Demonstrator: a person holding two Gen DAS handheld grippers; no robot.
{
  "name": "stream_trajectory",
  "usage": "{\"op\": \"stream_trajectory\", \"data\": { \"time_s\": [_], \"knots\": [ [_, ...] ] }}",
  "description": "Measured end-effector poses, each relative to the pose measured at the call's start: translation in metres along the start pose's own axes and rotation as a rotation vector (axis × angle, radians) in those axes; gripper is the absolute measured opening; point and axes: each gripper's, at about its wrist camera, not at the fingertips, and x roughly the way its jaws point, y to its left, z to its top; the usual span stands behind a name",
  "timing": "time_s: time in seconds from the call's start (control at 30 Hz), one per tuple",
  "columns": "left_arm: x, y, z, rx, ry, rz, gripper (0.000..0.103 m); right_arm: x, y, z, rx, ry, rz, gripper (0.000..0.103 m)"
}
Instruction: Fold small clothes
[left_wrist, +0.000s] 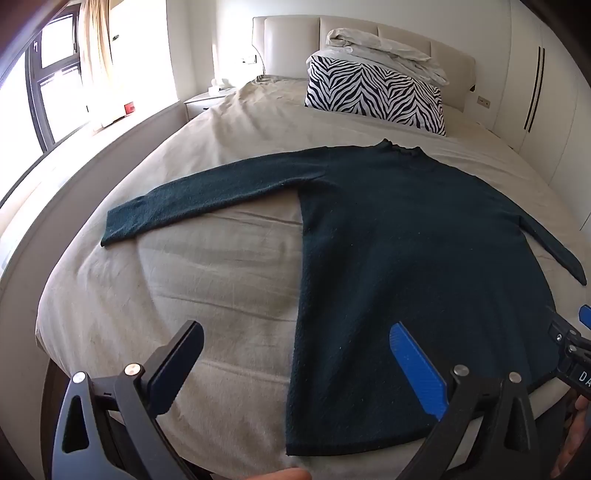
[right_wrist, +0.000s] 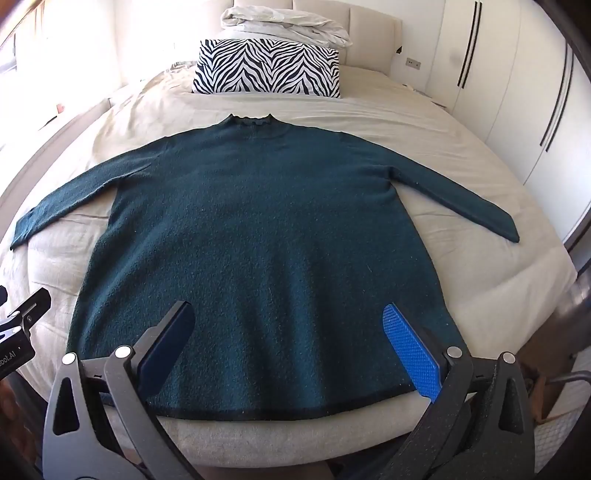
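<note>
A dark teal knitted sweater (left_wrist: 406, 258) (right_wrist: 266, 229) lies flat on the bed, collar toward the headboard, both sleeves spread out to the sides, hem at the near edge. My left gripper (left_wrist: 295, 336) hovers open above the sweater's lower left edge, with nothing between its fingers. My right gripper (right_wrist: 290, 317) hovers open above the middle of the hem, also with nothing in it. In the left wrist view the right gripper (left_wrist: 576, 347) shows at the right edge. In the right wrist view part of the left gripper (right_wrist: 22, 321) shows at the left edge.
The bed has a beige sheet (left_wrist: 207, 280) (right_wrist: 424, 122). A zebra-print pillow (left_wrist: 373, 96) (right_wrist: 269, 66) and a crumpled white duvet (left_wrist: 388, 51) (right_wrist: 284, 22) sit by the headboard. A window and nightstand (left_wrist: 203, 99) are left, white wardrobes (right_wrist: 517, 92) right.
</note>
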Motion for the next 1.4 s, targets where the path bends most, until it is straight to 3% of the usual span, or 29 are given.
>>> {"op": "stream_trajectory", "data": {
  "time_s": [1.4],
  "knots": [
    [0.0037,0.0061,-0.0074,-0.022,0.019,0.000,0.103,0.0026,0.0015,-0.0053,-0.003,0.005,-0.001,0.103]
  ]
}}
